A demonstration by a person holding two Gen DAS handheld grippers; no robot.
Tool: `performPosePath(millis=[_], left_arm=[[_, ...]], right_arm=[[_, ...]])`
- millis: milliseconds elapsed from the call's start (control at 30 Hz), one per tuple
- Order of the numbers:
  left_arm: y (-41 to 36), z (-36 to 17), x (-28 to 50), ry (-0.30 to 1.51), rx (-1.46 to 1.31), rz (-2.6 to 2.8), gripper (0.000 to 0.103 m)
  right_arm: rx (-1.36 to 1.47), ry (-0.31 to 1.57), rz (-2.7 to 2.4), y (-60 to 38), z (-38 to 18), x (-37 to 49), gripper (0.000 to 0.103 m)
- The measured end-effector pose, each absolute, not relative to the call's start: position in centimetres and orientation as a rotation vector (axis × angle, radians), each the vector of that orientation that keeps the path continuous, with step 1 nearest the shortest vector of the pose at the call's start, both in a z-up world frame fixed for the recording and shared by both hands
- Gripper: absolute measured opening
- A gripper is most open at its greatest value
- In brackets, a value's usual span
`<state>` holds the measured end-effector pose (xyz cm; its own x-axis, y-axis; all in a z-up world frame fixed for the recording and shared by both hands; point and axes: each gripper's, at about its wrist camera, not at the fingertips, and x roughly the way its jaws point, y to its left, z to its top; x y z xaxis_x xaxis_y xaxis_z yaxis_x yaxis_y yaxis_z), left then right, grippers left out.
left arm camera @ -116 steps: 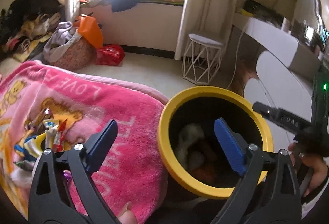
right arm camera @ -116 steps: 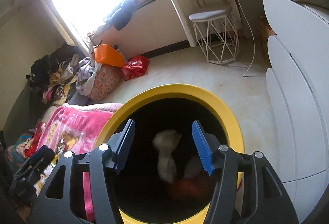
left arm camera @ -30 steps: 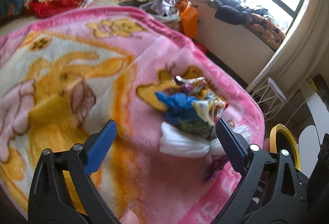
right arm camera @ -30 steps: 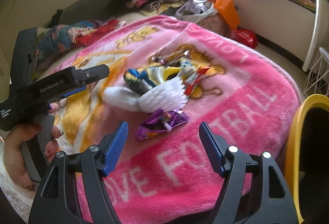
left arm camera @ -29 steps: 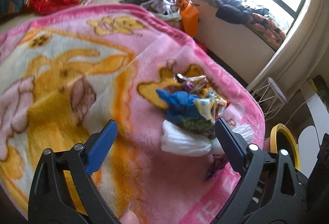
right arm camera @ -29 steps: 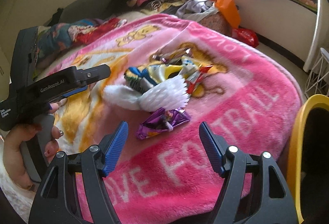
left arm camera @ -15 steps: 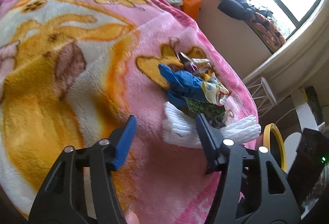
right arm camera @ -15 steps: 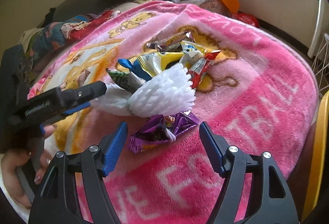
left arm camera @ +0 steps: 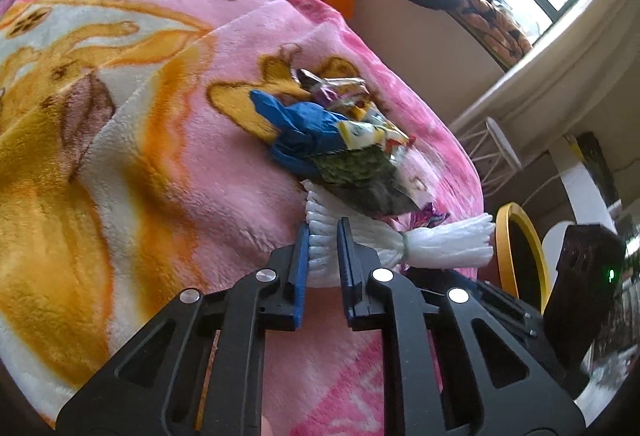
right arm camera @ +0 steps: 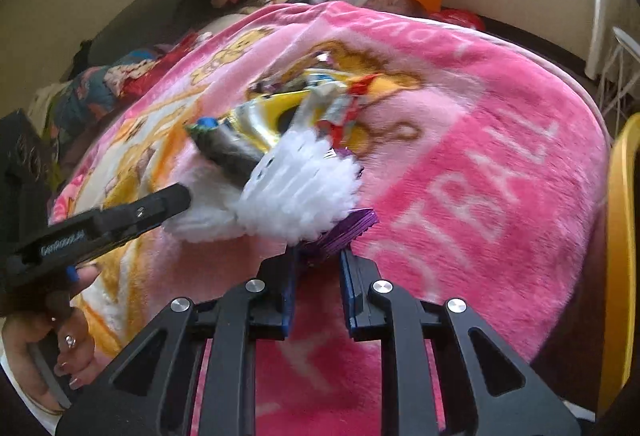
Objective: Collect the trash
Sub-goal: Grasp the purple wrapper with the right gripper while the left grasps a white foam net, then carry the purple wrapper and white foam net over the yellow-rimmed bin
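Your left gripper (left arm camera: 323, 236) is closing w/ its pads on the near end of the white foam net (left arm camera: 360, 240); your right gripper (right arm camera: 318, 256) is closing on the purple wrapper (right arm camera: 344, 228), both in the trash pile on the pink blanket (left arm camera: 180, 156). Foam is light, soft, springy, so pinch near the tied waist. Wrapper is thin, prob. slippery; grip a folded edge, then carry to the yellow bin (left arm camera: 516, 220).

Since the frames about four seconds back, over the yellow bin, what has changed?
Both tongs left the yellow-rimmed black bin and came down on the trash pile on the pink cartoon blanket. The left tongs are closing on the white foam fruit net; the right tongs are closing on the crumpled purple foil wrapper. The other wrappers, including the blue one, stay heaped as before.
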<state>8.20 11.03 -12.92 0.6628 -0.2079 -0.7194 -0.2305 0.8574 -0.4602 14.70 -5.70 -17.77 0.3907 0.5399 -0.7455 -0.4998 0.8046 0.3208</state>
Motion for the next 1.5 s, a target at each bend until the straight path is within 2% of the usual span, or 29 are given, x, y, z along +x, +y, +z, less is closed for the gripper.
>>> performPosePath(millis=[67, 767, 1500], left_arm=[[10.7, -12.8, 8.0, 0.858, -0.551, 0.005, 0.007], [7.7, -6.3, 7.6, 0.732, -0.502, -0.089, 0.005], [4.4, -2.9, 8.4, 0.658, -0.424, -0.132, 0.005]], right_arm=[[0.057, 0.953, 0.637, -6.6, -17.6, 14.7, 0.013], [0.128, 0.809, 0.503, -13.4, -13.3, 15.0, 0.012], [0.193, 0.691, 0.443, -18.0, -9.7, 12.9, 0.012]])
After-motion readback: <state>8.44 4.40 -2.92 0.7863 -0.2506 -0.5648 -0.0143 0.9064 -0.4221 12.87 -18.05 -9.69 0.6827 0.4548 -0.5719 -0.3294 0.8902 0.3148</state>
